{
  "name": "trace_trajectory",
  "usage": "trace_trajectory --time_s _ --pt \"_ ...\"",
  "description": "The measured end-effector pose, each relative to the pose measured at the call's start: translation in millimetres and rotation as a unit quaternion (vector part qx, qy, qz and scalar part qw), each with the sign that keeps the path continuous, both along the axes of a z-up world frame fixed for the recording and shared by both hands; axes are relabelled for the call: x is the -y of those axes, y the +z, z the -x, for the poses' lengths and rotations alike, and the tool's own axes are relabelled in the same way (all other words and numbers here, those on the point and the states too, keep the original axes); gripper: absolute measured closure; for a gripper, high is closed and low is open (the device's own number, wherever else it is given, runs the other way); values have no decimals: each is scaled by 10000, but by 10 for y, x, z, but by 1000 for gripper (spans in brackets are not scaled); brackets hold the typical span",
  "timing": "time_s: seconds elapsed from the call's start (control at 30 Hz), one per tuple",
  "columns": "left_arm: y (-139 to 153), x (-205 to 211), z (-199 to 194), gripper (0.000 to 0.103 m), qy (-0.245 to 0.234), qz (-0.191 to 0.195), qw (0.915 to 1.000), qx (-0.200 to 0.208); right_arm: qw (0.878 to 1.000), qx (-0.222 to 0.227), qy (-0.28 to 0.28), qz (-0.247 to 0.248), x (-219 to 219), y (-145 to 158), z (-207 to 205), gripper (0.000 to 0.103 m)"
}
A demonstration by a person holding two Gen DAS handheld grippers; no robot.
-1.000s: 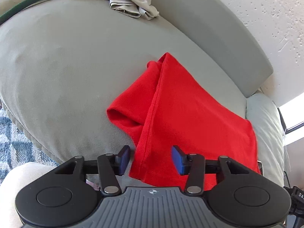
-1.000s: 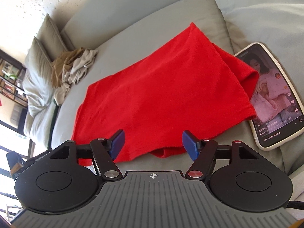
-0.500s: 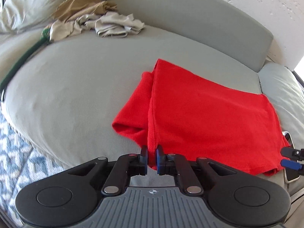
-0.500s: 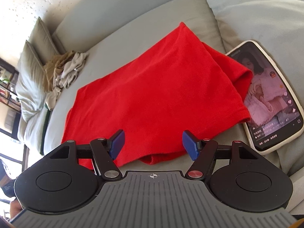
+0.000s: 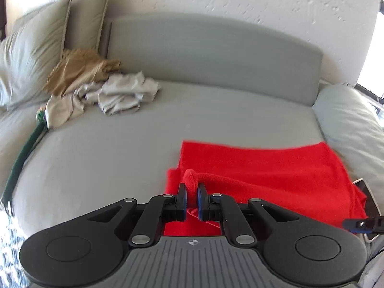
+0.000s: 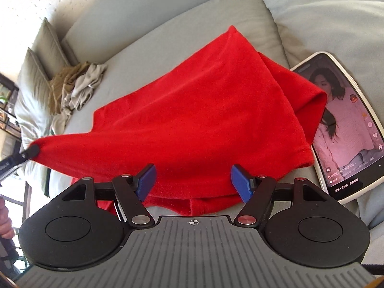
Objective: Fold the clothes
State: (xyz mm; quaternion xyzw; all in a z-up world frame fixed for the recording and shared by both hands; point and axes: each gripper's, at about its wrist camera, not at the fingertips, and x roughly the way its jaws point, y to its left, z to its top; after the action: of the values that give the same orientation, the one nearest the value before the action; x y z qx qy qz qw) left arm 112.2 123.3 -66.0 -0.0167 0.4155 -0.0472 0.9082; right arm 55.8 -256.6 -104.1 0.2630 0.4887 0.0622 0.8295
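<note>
A red garment (image 5: pixel 276 170) lies folded on the grey sofa seat (image 5: pixel 120 148). My left gripper (image 5: pixel 192 200) is shut on its near left corner, and that corner is lifted off the seat. In the right wrist view the same red garment (image 6: pixel 204 110) stretches from the raised corner at far left, where the left gripper (image 6: pixel 32 151) pinches it, across to the right. My right gripper (image 6: pixel 193 181) is open over the garment's near hem, its blue pads on either side of the cloth without pinching it.
A pile of tan and grey clothes (image 5: pixel 96 88) lies at the back left by two cushions (image 5: pixel 36 48). A lit smartphone (image 6: pixel 345 129) rests beside the garment on the right. A grey cushion (image 5: pixel 352 120) borders the seat's right end. A patterned rug (image 5: pixel 9 252) shows below left.
My left gripper went from open to shut on the garment's corner and has raised it, pulling the cloth up at the left. The right gripper stays open over the near hem.
</note>
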Motion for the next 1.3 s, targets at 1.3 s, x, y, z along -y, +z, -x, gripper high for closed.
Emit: trace_trajectory --time_s 1.3 --pt "-105 82 -1420 60 585 991 9891 -915 9954 732 -618 73 718 612 -820 27"
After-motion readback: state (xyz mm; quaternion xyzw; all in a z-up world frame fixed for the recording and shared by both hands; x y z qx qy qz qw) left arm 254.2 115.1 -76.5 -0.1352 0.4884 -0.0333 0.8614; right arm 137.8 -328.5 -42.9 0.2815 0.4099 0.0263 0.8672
